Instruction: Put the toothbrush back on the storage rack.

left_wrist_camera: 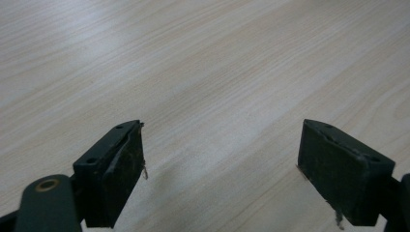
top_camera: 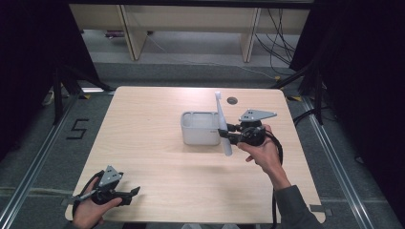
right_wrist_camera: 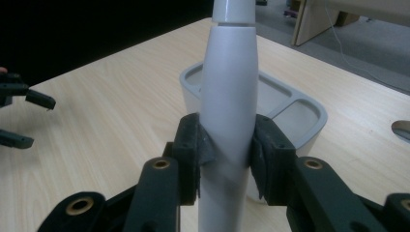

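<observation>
One white toothbrush handle stands nearly upright, narrow end up, long axis vertical, clamped between the right gripper pads, beside one grey holder. Left gripper: jaws apart, nothing between them.

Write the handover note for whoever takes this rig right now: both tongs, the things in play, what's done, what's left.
Right tongs: shut on the white electric toothbrush handle, held upright and off the table, right beside the holder's near right corner.
Left tongs: open, nothing between them, low over the table's near left corner.
White compartmented holder: mid-table, standing upright; its compartments look empty.
Done: the toothbrush handle is picked up and brought to the holder.
Left: probably lower it into one of the compartments and let go; it is not in yet.
</observation>
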